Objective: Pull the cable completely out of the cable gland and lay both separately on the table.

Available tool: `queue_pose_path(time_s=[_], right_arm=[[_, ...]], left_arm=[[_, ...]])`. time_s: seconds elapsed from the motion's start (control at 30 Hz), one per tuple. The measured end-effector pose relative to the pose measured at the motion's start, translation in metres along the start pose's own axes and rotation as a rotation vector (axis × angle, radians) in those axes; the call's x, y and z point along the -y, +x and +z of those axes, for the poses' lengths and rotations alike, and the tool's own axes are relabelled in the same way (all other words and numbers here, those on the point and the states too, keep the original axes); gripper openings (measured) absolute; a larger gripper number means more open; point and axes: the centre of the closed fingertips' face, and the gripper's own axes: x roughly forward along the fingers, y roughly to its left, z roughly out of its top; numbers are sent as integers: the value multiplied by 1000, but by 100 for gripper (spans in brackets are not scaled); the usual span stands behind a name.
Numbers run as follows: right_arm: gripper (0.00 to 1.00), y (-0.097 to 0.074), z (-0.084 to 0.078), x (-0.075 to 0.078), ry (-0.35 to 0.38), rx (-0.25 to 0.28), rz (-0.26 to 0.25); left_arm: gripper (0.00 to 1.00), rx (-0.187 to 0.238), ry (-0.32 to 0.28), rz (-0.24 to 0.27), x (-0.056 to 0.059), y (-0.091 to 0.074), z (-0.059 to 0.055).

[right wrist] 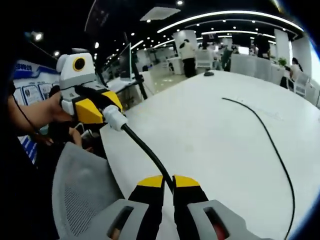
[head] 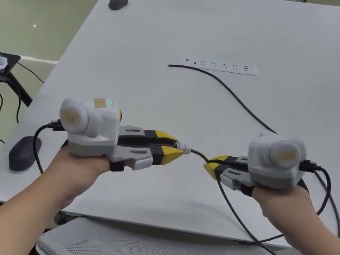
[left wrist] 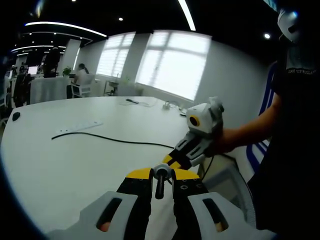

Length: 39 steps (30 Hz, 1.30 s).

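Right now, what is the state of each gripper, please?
Left gripper: closed on the cable gland.
Right gripper: closed on the cable.

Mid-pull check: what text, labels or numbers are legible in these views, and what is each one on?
No text in these views is legible.
Power strip: small marks by the sockets, too small to read.
Shirt: one line of print, too blurred to read.
Blue posters: text too small and blurred to read.
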Motion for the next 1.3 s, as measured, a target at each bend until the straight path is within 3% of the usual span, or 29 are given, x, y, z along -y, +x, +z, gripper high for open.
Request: queue_pose_path(time_s=[0.13, 0.33, 0.8, 1.07, 1.17, 1.3], right_arm=[[1, 2, -7, 4, 125, -10, 10], [1, 2, -9, 6, 144, -10, 11], [3, 0, -9, 5, 60, -2, 18], [4, -1, -7, 3, -36, 3, 20], [12, -5, 2, 0, -62, 34, 24], [19, -13, 27, -9, -157, 112, 37]], left_arm=[[15, -2, 1, 2, -1, 0, -1], [15, -2, -2, -1, 0, 0, 0], [15, -2, -7, -3, 0, 1, 0], [15, 2, -17, -3, -1, 0, 1], [14, -5, -13, -3, -2, 0, 0], [14, -10, -15, -4, -2, 0, -2]])
